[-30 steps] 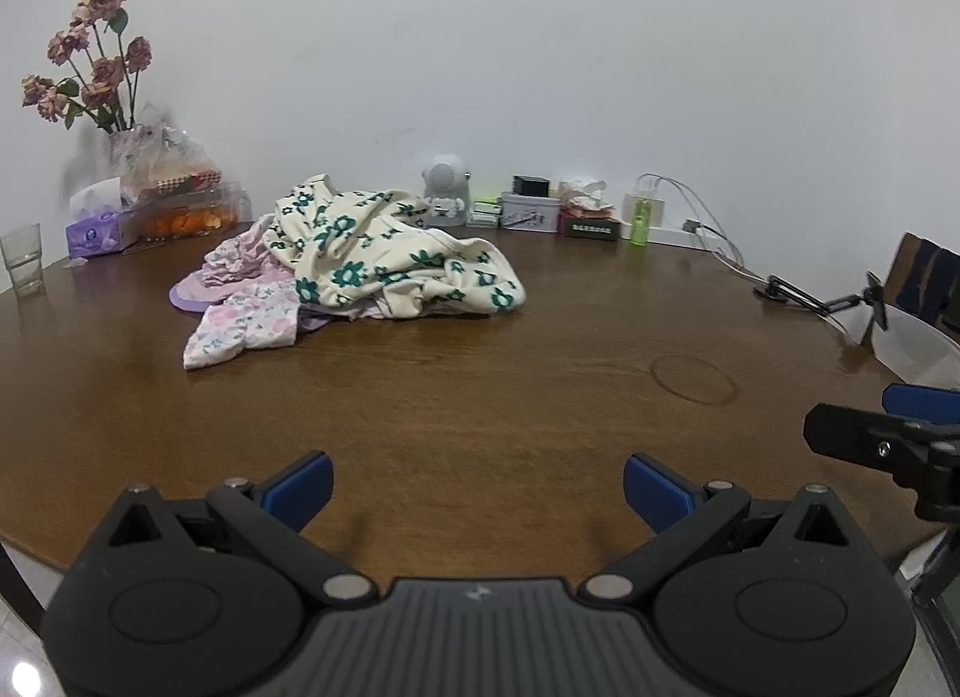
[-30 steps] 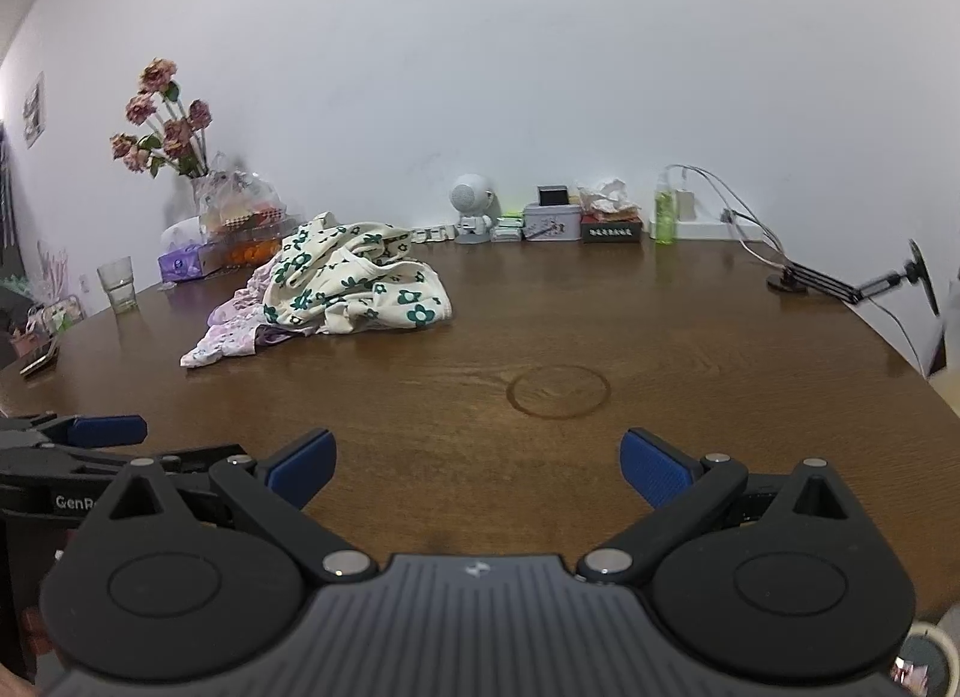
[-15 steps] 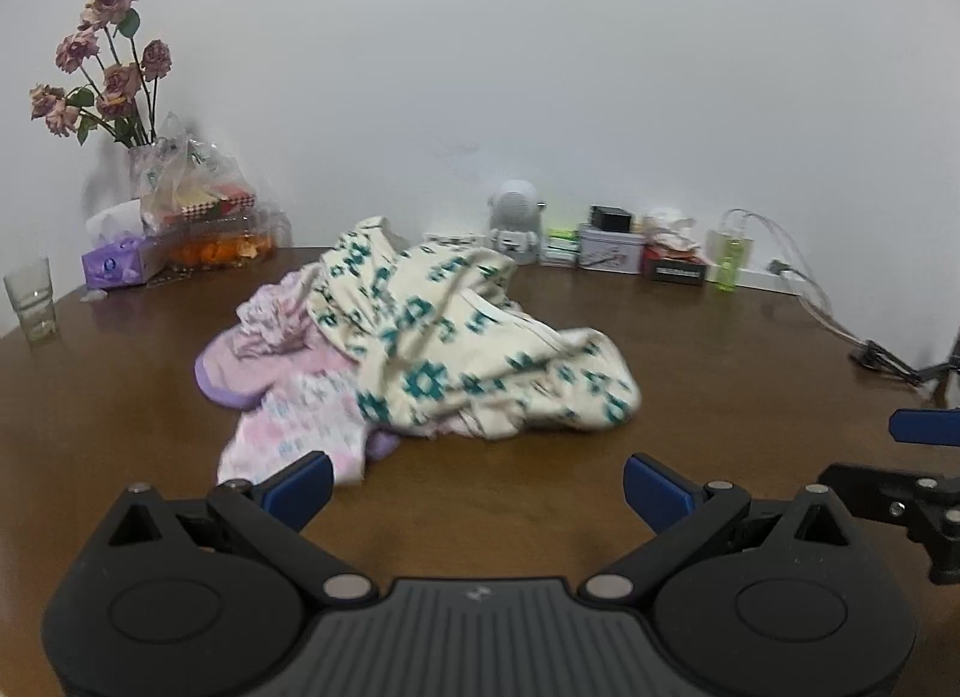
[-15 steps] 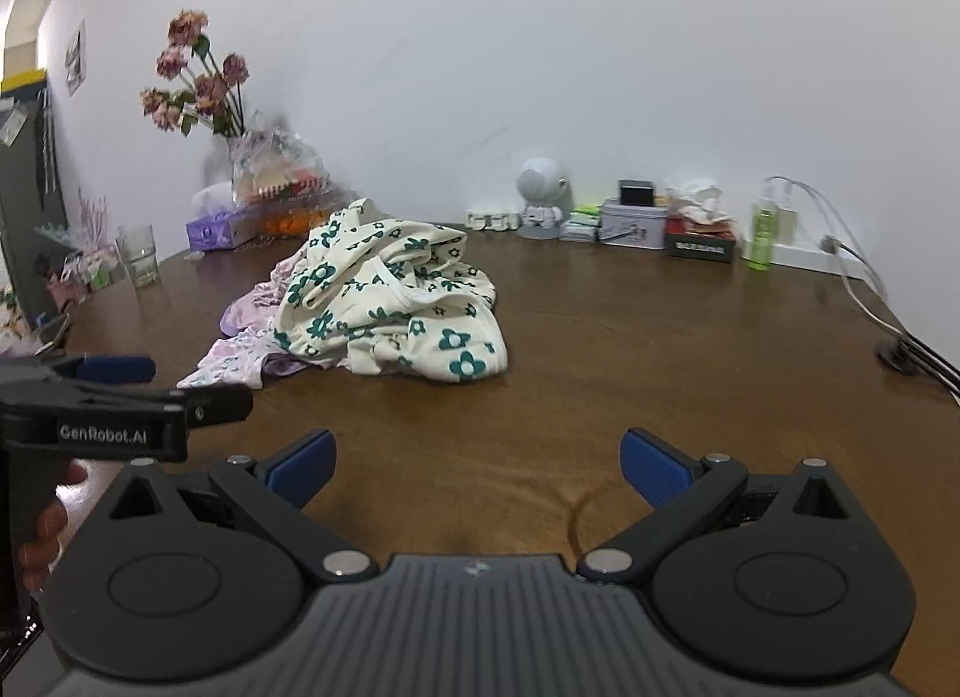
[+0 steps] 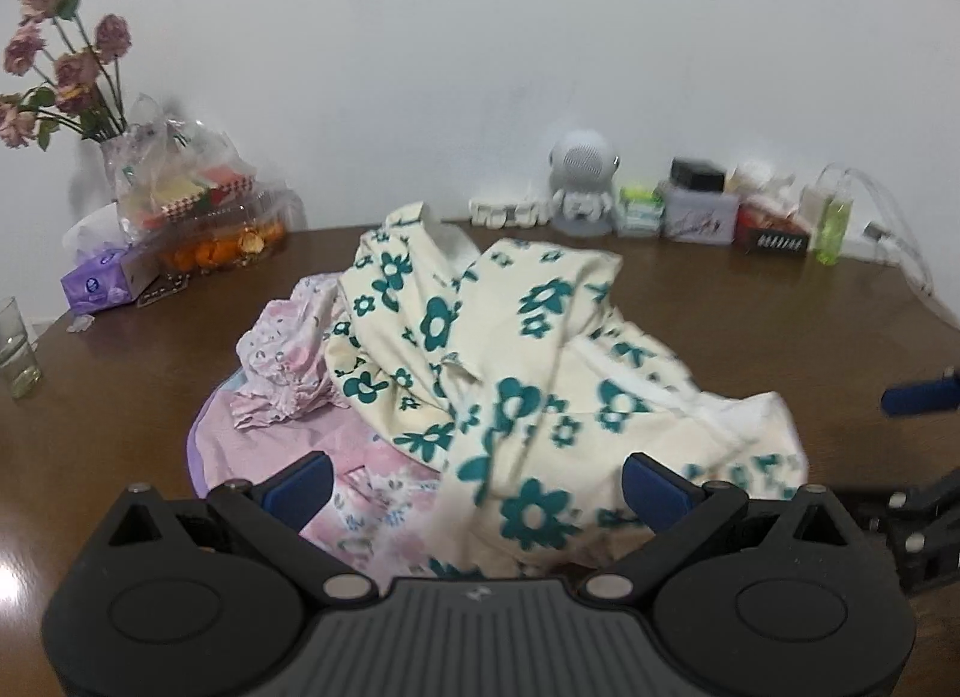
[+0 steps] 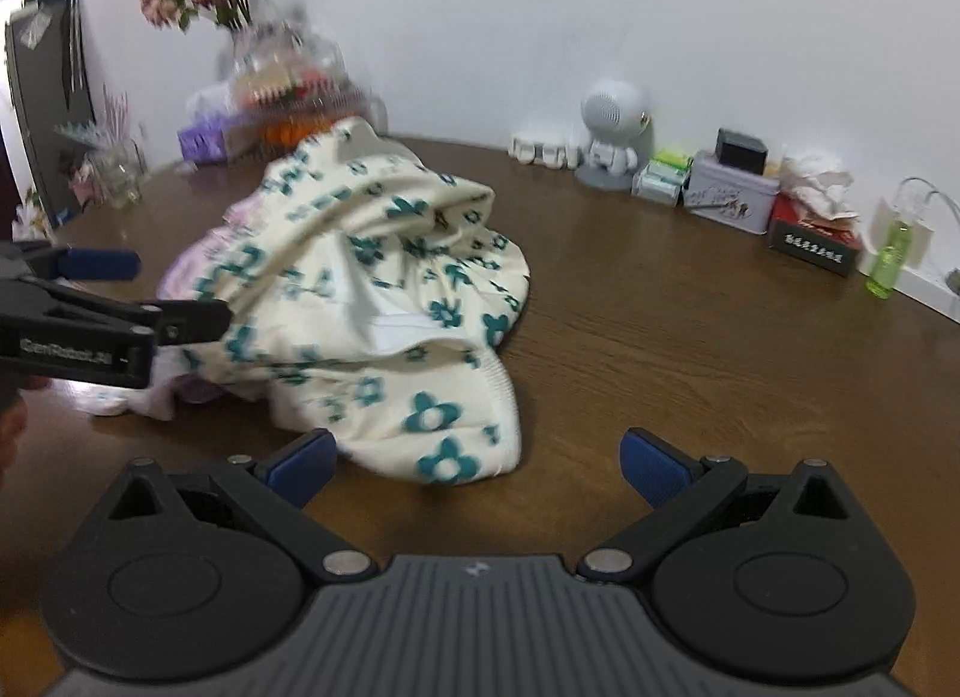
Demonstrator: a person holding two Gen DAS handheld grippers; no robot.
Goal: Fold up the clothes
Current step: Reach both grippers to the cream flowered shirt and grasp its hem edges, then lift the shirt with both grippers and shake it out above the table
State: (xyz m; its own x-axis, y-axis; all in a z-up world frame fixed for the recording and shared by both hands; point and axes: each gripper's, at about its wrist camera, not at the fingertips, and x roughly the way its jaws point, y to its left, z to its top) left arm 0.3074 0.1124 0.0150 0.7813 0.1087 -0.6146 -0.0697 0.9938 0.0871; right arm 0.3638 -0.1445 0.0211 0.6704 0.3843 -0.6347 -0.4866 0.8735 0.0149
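Note:
A crumpled cream garment with green flowers (image 5: 528, 373) (image 6: 384, 301) lies heaped on the brown table (image 5: 750, 325). Pink and lilac clothes (image 5: 288, 397) lie under and to the left of it. My left gripper (image 5: 477, 490) is open, low over the near edge of the heap, with cloth showing between its blue fingertips. My right gripper (image 6: 477, 463) is open just before the garment's right hem, nothing held. The left gripper also shows from the side in the right wrist view (image 6: 90, 301), at the heap's left.
Along the back wall stand a vase of pink flowers (image 5: 66, 73), a bag of fruit and boxes (image 5: 204, 217), a purple tissue box (image 5: 102, 280), a white robot figure (image 5: 585, 184), tins and a green bottle (image 5: 831, 229). A glass (image 5: 15, 358) stands at far left.
Both grippers have moved forward across the table toward the clothes heap, which now fills the views. Both stay open.

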